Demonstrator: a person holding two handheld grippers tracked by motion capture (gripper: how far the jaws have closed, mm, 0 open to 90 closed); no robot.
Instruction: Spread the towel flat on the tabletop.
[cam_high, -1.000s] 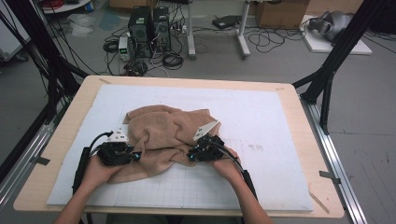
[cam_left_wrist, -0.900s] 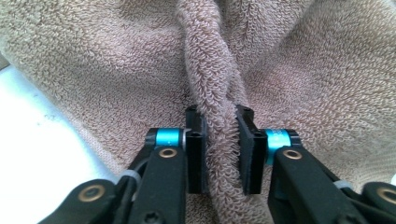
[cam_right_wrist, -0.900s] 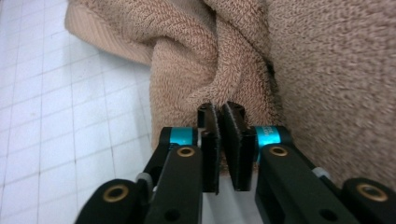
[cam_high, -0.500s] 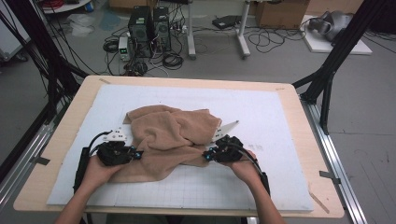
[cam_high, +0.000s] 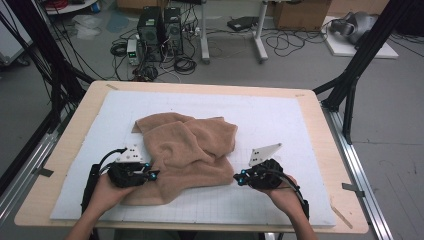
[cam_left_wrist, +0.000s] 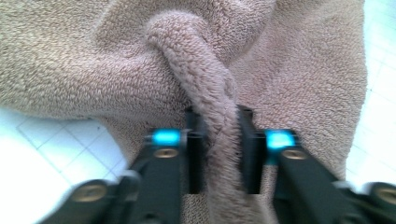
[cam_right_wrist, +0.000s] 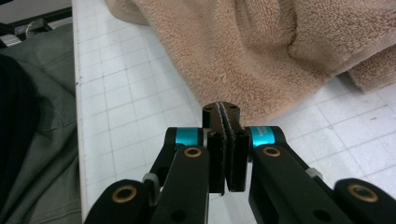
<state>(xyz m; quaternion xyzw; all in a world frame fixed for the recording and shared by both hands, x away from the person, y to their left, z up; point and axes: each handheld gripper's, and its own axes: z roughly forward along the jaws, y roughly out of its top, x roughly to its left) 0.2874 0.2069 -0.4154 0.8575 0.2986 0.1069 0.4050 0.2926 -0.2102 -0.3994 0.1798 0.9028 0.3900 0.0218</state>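
Observation:
A tan towel (cam_high: 190, 145) lies crumpled on the white grid mat (cam_high: 280, 115). My left gripper (cam_high: 152, 174) is at its lower left edge. In the left gripper view a rolled fold of the towel (cam_left_wrist: 215, 93) runs between the jaws of my left gripper (cam_left_wrist: 222, 154) and touches both pads. Those jaws have just been opening, and the fold still fills the gap. My right gripper (cam_high: 239, 178) is at the towel's lower right corner. In the right gripper view my right gripper (cam_right_wrist: 223, 112) is shut, with the towel (cam_right_wrist: 261, 42) drawn to a point at its tips.
The mat covers a wooden table (cam_high: 325, 130) whose front edge is close to both hands. The person's grey trousers (cam_right_wrist: 42, 116) show past that edge. Computers and cables (cam_high: 160, 35) sit on the floor behind the table.
My right gripper has moved right and toward the front edge, and the towel's corner has come along with it. The left gripper has shifted slightly toward the front.

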